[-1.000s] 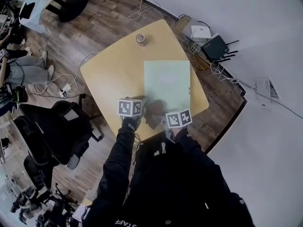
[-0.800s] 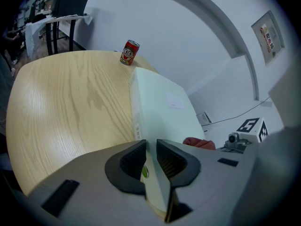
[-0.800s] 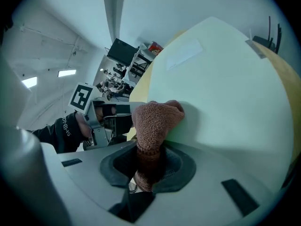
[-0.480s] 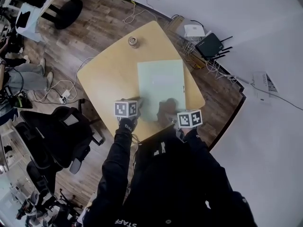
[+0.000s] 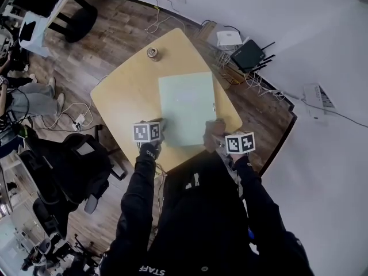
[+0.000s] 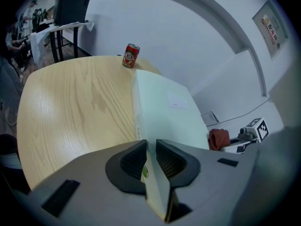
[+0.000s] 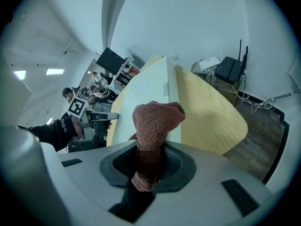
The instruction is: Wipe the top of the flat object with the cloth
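Now, left hand-held gripper (image 6: 150, 163): clamped on near-left corner of flat object (image 5: 187, 103), likely steadying it.
Right hand-held gripper (image 7: 149, 166): pinching cloth (image 7: 157, 119) at its near-right corner, ready to wipe.
Flat object: lies centre-right on worktop (image 5: 123, 94).

- Wooden table (image 5: 123, 91): light top, rounded corners, on dark plank floor (image 5: 115, 27).
- Red drink can (image 5: 152, 53): upright, near table's far edge.
- Black router (image 5: 248, 54) with antennas: on floor by white wall, just beside white box (image 5: 228, 38). Tangled cables (image 5: 260, 84) near.
- Black office chair (image 5: 80, 157): left of table.
- Power strip (image 5: 80, 119): on floor near chair.
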{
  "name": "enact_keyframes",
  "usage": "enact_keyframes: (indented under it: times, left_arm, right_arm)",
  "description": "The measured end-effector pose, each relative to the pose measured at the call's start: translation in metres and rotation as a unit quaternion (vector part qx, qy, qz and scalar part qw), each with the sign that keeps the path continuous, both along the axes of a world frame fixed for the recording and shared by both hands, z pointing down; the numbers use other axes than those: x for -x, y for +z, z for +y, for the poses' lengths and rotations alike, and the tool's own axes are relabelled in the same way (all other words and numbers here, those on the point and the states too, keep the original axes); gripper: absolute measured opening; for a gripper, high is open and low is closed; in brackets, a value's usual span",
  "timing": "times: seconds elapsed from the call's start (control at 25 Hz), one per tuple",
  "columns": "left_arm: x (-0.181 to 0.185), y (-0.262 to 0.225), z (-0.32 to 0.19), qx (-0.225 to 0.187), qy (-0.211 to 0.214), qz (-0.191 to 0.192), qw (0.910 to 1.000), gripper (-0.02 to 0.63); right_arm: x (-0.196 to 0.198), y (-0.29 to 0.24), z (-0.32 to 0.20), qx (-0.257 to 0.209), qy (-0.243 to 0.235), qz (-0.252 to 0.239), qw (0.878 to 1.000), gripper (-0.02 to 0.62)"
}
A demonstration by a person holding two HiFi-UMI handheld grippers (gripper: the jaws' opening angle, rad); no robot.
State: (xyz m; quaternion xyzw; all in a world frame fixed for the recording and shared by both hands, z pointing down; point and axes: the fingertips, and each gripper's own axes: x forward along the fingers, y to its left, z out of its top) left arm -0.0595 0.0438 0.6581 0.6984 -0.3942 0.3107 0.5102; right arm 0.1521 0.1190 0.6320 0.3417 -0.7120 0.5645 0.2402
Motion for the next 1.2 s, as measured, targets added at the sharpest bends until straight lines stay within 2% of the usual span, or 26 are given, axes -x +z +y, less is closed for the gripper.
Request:
enact_keyframes:
  times: [0.08, 0.16, 0.28, 0.36, 0.44, 0.52, 0.6, 0.68, 0.76, 0.88, 1.0, 1.2]
  left_arm:
    - [0.0, -0.005, -0.002, -0.006, 0.0, -0.014, 0.9999, 0.083]
    - [0.0, -0.017, -0.006, -0.025, -0.004, -0.03, 0.9992, 0.083]
    - [-0.005, -0.059, -0.005, -0.078, -0.017, -0.038, 0.9961, 0.083]
    - [-0.013, -0.105, -0.006, -0.131, -0.035, -0.032, 0.9902, 0.078]
    - [-0.017, -0.16, -0.019, -0.203, -0.063, -0.026, 0.9768, 0.055]
    - [-0.018, -0.216, -0.033, -0.275, -0.081, -0.027, 0.9577, 0.043]
    - [-0.02, -0.269, -0.039, -0.341, -0.082, -0.027, 0.936, 0.035]
    - [-0.021, -0.315, -0.041, -0.393, -0.081, -0.03, 0.9153, 0.034]
    - [-0.02, -0.347, -0.04, -0.422, -0.088, -0.035, 0.9016, 0.034]
    - [-0.017, -0.382, -0.039, -0.45, -0.108, -0.028, 0.8862, 0.034]
    - [-0.011, -0.406, -0.033, -0.472, -0.114, -0.022, 0.8739, 0.034]
    - [-0.002, -0.429, -0.027, -0.491, -0.099, -0.022, 0.8652, 0.034]
  right_arm:
    - [-0.007, -0.016, -0.007, -0.021, 0.002, -0.008, 1.0, 0.091]
    - [-0.009, -0.044, -0.025, -0.068, -0.002, -0.013, 0.998, 0.091]
    - [-0.007, -0.105, -0.047, -0.157, 0.0, -0.007, 0.988, 0.091]
    - [-0.003, -0.152, -0.062, -0.217, 0.01, -0.001, 0.976, 0.091]
    - [0.007, -0.197, -0.085, -0.281, 0.012, 0.001, 0.96, 0.091]
    - [0.021, -0.239, -0.105, -0.338, 0.012, 0.004, 0.941, 0.091]
    - [0.032, -0.277, -0.113, -0.382, 0.019, 0.017, 0.924, 0.091]
    - [0.041, -0.31, -0.115, -0.417, 0.026, 0.029, 0.908, 0.092]
    - [0.048, -0.337, -0.113, -0.443, 0.032, 0.027, 0.896, 0.092]
    - [0.053, -0.37, -0.113, -0.469, 0.043, 0.025, 0.882, 0.091]
    - [0.061, -0.393, -0.11, -0.484, 0.044, 0.037, 0.873, 0.084]
    - [0.081, -0.414, -0.107, -0.5, 0.047, 0.041, 0.864, 0.084]
